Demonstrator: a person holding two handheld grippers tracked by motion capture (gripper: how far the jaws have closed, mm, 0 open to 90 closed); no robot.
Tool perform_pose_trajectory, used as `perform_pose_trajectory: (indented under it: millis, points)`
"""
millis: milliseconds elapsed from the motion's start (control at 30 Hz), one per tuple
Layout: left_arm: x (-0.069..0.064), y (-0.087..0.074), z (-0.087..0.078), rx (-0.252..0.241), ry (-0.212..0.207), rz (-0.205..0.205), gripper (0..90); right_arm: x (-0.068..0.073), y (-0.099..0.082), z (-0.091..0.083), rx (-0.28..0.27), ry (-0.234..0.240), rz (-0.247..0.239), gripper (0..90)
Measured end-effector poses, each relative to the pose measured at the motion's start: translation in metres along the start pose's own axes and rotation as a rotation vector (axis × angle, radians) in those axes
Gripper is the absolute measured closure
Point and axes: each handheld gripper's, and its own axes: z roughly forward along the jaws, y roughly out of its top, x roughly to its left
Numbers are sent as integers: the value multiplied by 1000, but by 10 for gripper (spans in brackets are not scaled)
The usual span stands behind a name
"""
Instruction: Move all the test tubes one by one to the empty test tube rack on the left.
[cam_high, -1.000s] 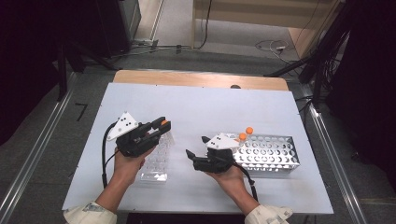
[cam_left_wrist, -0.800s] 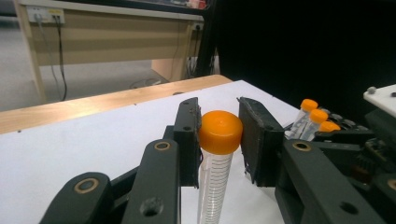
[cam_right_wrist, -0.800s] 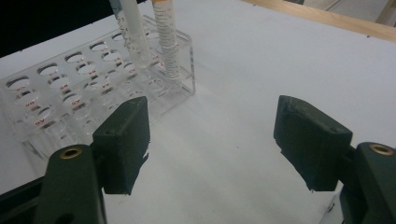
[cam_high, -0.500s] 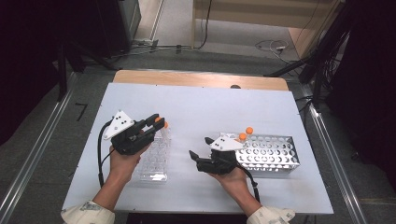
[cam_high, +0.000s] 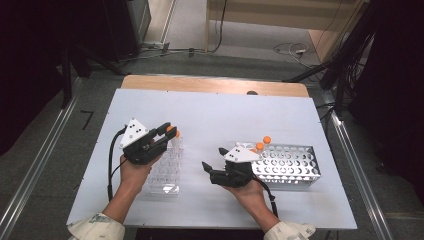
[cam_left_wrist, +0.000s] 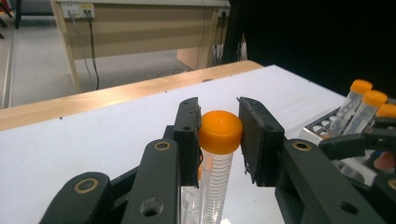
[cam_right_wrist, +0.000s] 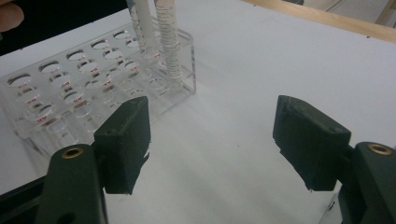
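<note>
One orange-capped tube sits pinched by its cap in the left gripper, over the clear rack at nine o'clock; right gripper idles, jaws spread; next, lower it straight into a hole.

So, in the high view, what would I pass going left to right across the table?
Left tool gripping an orange-capped tube → clear plastic rack → right tool, open → metal rack with orange-capped tubes.

White table mid-frame, wood strip along its far edge. Grey floor above, cables upper right. Wooden desk top center. Dark cabinet upper left. Metal rails both sides.
</note>
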Motion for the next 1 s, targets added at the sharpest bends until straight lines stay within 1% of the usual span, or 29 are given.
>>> perform_pose_trajectory:
  millis: [167, 500, 733, 900, 1000]
  points:
    - [0, -6, 5, 29, 5, 16, 690, 0, 0, 0, -2, 2, -5, 264]
    - [-5, -15, 8, 34, 22, 51, 688, 0, 0, -1, -6, 1, -6, 265]
    - [-6, -19, 8, 40, 33, 46, 673, -1, 0, -2, -9, 0, -4, 267]
    - [-6, -19, 7, 34, 32, 46, 662, -1, 0, -2, -11, 0, -5, 267]
    - [-6, -19, 7, 35, 28, 44, 640, -1, 1, -3, -14, -1, -9, 267]
